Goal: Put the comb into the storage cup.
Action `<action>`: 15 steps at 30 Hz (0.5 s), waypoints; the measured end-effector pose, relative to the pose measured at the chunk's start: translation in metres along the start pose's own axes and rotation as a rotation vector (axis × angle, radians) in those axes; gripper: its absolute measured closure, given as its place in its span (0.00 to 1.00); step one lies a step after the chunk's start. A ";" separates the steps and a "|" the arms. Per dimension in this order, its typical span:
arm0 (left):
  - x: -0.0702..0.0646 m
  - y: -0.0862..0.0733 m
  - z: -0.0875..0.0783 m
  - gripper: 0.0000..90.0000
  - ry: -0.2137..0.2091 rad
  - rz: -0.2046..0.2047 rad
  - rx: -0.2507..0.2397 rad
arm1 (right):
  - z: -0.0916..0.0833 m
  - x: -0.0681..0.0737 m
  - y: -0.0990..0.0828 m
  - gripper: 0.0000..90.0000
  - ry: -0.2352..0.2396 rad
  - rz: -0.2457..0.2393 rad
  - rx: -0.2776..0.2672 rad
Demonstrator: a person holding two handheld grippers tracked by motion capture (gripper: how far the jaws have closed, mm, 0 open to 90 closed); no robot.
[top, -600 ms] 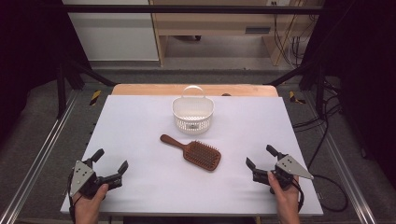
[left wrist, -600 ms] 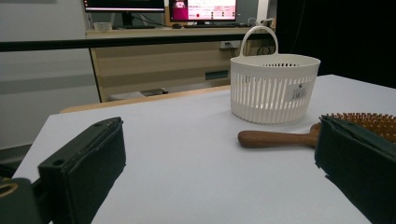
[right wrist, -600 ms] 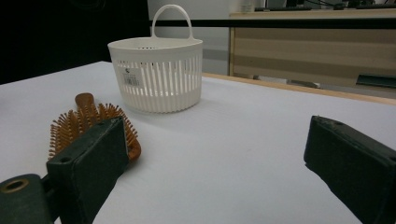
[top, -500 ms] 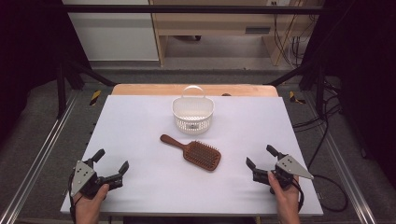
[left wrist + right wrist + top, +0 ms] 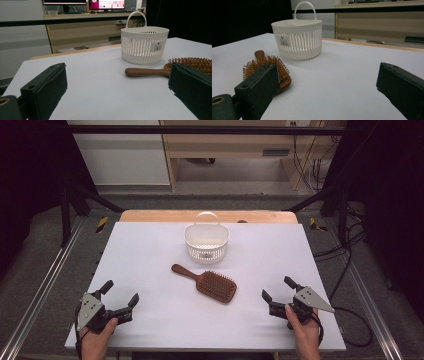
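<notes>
Nothing has moved: both grippers stay low at the near table edge. Left gripper (image 5: pixel 119 296) and right gripper (image 5: pixel 278 289) gape, flanking the brown wooden bristle hairbrush (image 5: pixel 207 283) before the white slotted plastic basket (image 5: pixel 206 241).

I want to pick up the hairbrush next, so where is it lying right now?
In the high view the hairbrush lies bristles up near the table's middle, just in front of the white basket, handle pointing back-left, between the two grippers and touching neither.

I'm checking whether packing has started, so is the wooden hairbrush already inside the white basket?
No, the wooden hairbrush lies bristles up on the white table, in front of the white basket and apart from it.
</notes>
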State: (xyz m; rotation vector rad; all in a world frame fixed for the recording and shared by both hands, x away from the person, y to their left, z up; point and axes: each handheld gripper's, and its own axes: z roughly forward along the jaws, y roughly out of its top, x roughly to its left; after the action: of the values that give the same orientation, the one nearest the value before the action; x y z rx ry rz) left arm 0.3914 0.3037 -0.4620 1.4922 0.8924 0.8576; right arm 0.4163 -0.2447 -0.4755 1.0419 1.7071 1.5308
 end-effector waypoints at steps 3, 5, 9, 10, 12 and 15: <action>0.000 0.000 0.000 0.02 0.001 0.000 0.000 | 0.000 0.001 0.000 0.05 0.002 -0.003 0.000; 0.000 0.000 0.000 0.02 0.000 -0.001 0.000 | 0.001 0.002 0.000 0.05 0.006 0.003 0.004; 0.000 0.000 0.000 0.02 -0.001 0.000 0.000 | 0.000 0.005 0.001 0.05 0.006 0.008 0.006; -0.001 0.000 0.000 0.02 -0.002 0.002 0.002 | 0.000 0.005 0.001 0.05 0.009 0.009 0.007; -0.001 0.000 0.000 0.02 -0.003 0.002 0.002 | 0.000 0.007 0.002 0.05 0.012 0.009 0.006; -0.001 0.000 0.000 0.02 -0.003 0.001 0.003 | 0.001 0.010 0.002 0.05 0.015 0.007 0.008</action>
State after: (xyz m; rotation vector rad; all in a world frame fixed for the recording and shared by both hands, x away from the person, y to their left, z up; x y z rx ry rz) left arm 0.3908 0.3029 -0.4623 1.4963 0.8911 0.8555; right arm 0.4119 -0.2356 -0.4729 1.0441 1.7221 1.5412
